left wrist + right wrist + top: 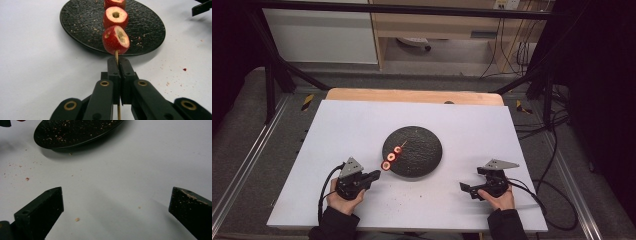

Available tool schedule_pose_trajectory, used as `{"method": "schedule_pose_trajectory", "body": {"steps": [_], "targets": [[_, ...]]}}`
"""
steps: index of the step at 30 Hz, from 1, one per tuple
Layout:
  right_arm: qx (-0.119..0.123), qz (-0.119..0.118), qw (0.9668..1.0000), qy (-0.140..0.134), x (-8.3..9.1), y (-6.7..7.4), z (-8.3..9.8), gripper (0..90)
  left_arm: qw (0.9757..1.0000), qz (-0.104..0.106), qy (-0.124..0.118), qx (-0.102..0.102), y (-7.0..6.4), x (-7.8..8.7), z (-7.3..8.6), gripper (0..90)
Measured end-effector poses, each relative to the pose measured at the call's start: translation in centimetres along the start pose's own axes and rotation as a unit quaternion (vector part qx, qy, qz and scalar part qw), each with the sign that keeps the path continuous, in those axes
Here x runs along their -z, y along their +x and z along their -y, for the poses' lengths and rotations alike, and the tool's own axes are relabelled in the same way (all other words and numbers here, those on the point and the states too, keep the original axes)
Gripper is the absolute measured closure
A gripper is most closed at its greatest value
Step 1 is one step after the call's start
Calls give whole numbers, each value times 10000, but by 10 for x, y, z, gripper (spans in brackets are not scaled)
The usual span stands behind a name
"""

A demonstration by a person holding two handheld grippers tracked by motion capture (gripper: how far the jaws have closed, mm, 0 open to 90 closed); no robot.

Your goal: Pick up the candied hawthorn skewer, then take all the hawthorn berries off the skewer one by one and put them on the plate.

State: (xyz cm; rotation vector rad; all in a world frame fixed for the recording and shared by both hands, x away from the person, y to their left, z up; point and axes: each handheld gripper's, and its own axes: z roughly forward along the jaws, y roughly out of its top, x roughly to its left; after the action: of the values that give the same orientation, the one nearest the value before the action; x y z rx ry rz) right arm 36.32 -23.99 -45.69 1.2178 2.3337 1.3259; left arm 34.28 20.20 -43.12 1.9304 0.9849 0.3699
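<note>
A thin wooden skewer [116,55] carries three cored red fruits [115,40], and my left gripper [118,62] is shut on its bare end. In the high view the left gripper [374,175] sits left of the black plate [424,150], and the skewered fruits [391,158] slant up over the plate's left rim. The plate [82,22] lies just beyond the jaws. My right gripper [465,187] rests on the table right of the plate, open, with nothing between its fingers [42,207].
A white board [362,120] covers the wooden table. Crumbs and red flecks [184,69] dot the board near the plate [75,132]. Metal frame rails run along both sides, and cables trail on the floor at the right.
</note>
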Motion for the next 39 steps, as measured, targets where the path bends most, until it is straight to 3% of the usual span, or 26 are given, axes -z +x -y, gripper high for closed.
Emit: {"method": "schedule_pose_trajectory", "body": {"steps": [23, 39], "targets": [[25, -257, 9994, -220, -9, 23, -16, 4, 9998, 145, -57, -94, -10, -1, 3, 883], [125, -307, 9987, -388, -27, 54, -49, 5, 9995, 182, -132, -203, -18, 0, 3, 883]]}}
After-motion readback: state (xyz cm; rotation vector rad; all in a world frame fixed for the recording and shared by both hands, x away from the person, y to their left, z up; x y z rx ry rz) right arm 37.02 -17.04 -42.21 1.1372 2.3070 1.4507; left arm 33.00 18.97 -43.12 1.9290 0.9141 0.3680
